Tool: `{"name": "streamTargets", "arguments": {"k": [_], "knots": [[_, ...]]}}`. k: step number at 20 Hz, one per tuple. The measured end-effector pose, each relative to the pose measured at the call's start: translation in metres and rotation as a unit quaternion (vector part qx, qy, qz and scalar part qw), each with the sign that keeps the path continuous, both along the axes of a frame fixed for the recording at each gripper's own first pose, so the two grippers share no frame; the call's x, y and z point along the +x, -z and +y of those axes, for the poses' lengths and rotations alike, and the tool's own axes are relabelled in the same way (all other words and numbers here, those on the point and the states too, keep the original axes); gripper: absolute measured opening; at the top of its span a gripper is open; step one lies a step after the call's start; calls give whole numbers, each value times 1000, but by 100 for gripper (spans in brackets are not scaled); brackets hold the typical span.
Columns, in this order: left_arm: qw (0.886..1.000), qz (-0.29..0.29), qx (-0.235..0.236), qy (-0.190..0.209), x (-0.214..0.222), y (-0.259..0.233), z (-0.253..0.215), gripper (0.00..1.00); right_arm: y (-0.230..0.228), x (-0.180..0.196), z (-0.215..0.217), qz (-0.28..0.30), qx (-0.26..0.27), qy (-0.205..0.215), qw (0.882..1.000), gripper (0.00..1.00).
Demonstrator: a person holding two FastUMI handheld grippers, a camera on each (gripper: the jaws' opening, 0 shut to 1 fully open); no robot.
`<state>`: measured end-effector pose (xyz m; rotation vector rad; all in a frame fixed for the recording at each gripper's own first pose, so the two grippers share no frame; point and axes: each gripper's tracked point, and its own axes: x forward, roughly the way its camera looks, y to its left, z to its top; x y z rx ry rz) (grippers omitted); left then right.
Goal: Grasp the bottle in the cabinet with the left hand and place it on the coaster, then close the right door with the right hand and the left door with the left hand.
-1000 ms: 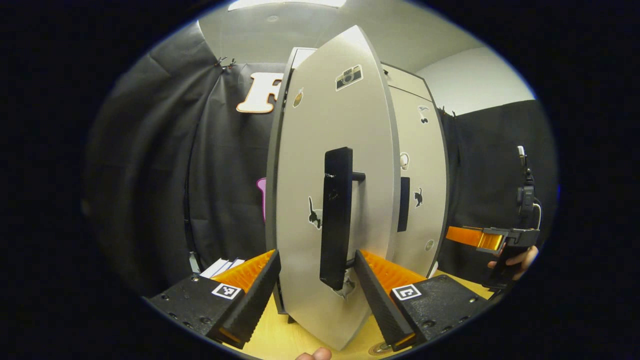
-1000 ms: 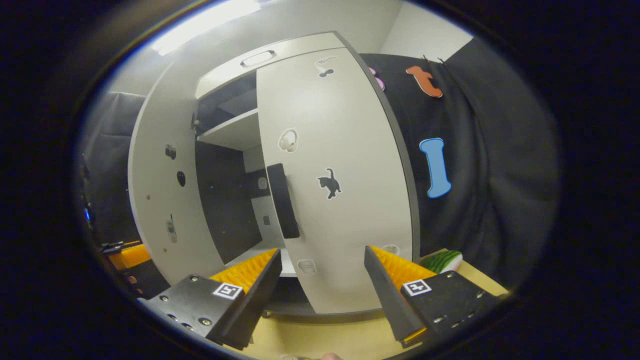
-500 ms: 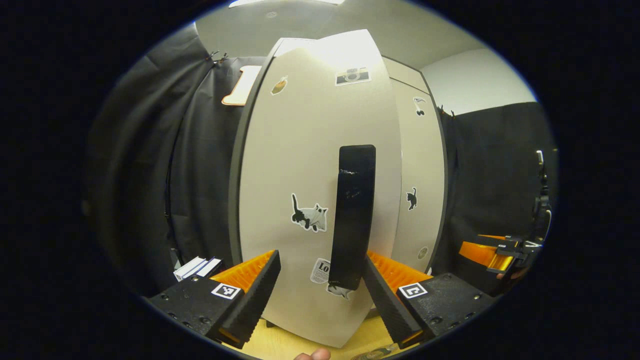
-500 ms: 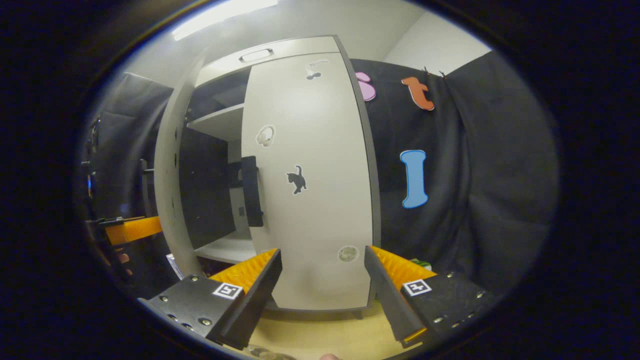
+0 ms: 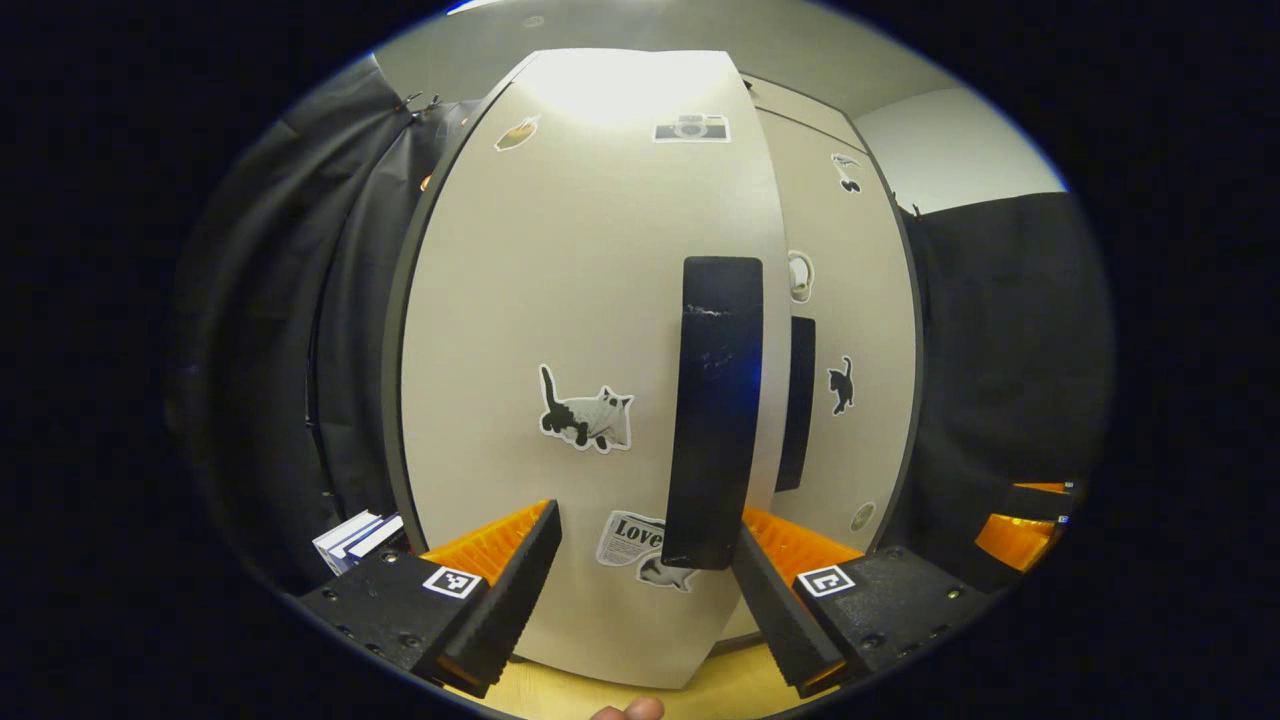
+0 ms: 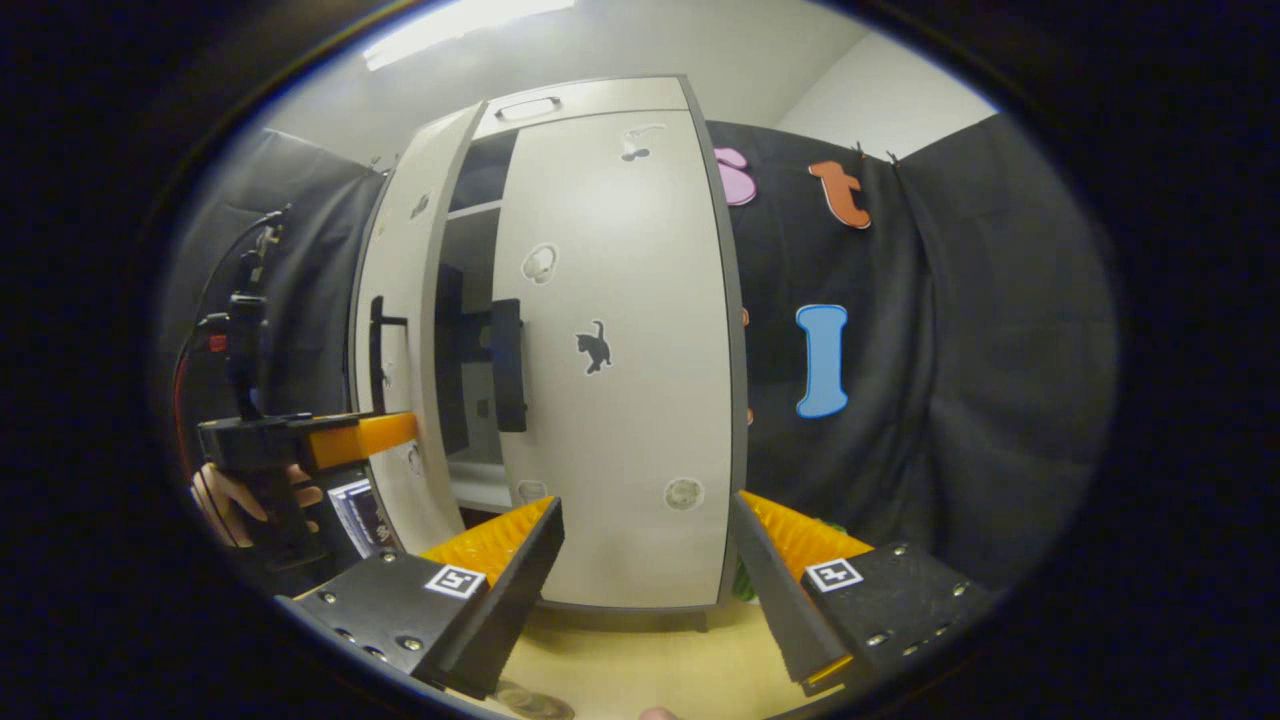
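Left tongs (image 5: 640, 590) stand spread wide before the cabinet's left door (image 5: 560, 330), grasping nothing; the door's dark bar handle (image 5: 715, 410) rises just ahead of the right-hand finger, and contact cannot be judged from the left gripper view. Stickers dot the panel: a newsprint scrap with the one legible word "Love" (image 5: 632, 538), a black-and-white cat (image 5: 588, 418), and a camera (image 5: 692, 128) near the top. A stack of white boxes (image 5: 355, 535) lies low at the left.

In the right gripper view, the right tongs (image 6: 645, 590) hang released, jaws apart, over the pale wood table (image 6: 630, 670). Beyond them the right door (image 6: 620, 360), marked with a black cat silhouette (image 6: 595, 347), sits closed against the cabinet frame. The left door stands slightly ajar, a dark gap (image 6: 462, 330) beside it. At left a hand (image 6: 232, 492) grips the other tool. The bottle is probably the glint (image 6: 525, 700) at the bottom edge.
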<state>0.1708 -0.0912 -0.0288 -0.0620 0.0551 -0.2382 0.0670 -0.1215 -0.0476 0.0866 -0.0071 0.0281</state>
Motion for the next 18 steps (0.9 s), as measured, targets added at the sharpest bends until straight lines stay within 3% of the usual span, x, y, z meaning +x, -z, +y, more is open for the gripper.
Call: {"name": "streamTargets", "arguments": {"k": [9, 18], "knots": [[999, 3, -13, -35, 31, 3, -12, 99, -7, -18, 7, 0, -7, -1, 1000, 100], [998, 4, 8, -70, 47, 4, -12, 99, -4, -24, 11, 17, -6, -6, 1000, 100]]}}
